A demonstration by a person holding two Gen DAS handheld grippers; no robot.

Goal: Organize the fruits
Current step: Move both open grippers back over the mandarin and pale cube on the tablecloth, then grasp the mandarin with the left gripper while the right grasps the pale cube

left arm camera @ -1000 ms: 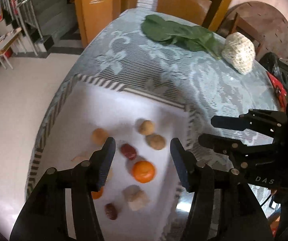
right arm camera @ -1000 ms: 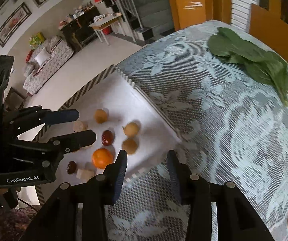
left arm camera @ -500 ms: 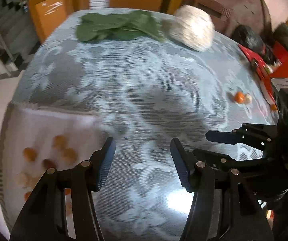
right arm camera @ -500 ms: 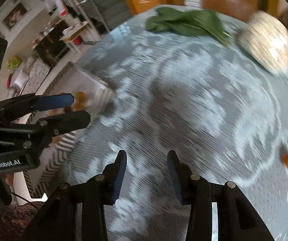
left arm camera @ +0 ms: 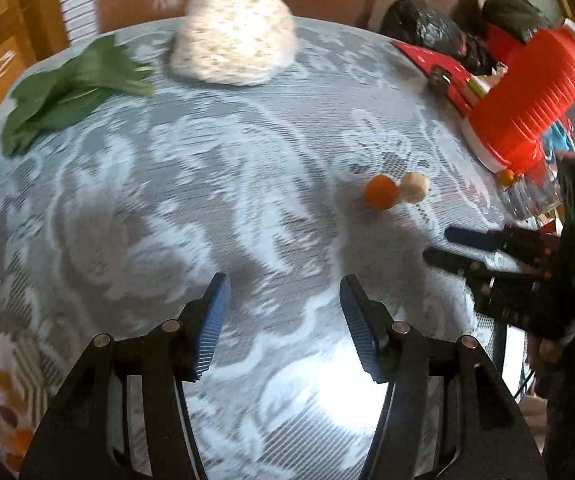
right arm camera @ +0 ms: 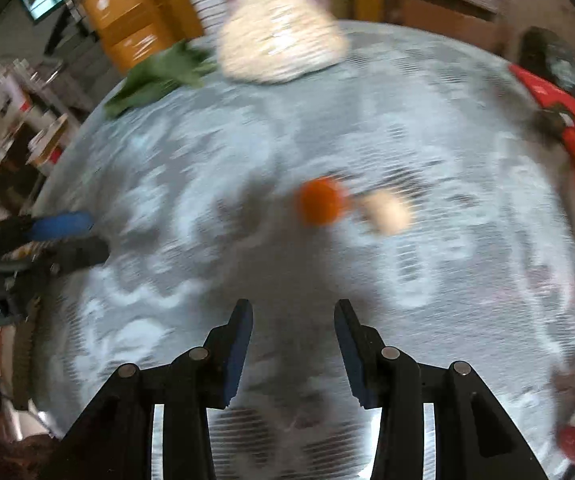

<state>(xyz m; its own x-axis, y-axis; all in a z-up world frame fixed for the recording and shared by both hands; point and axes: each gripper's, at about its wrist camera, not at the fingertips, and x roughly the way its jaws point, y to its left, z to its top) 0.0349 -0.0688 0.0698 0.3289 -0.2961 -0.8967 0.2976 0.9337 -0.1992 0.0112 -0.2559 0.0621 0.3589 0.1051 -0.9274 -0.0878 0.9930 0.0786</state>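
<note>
A round table [left arm camera: 215,184] covered with a lace cloth is seen from both wrist views, the right one blurred. The left claw [left arm camera: 283,320] is held released above bare cloth, with nothing between its blue pads. The right claw [right arm camera: 293,340] is likewise released and empty; in the left wrist view it appears at the right edge [left arm camera: 443,246], just short of the fruit. A small orange fruit [left arm camera: 382,192] lies on the cloth touching a pale round fruit [left arm camera: 414,187] on its right; in the right wrist view the pair is seen ahead of the right claw. Further small fruits [left arm camera: 5,412] are laid on a white cloth at the lower left edge, well apart from the pair. Leafy greens [left arm camera: 67,92] and a white netted bundle [left arm camera: 233,32] rest at the far side, and a red ribbed container [left arm camera: 527,92] stands at the right.
</note>
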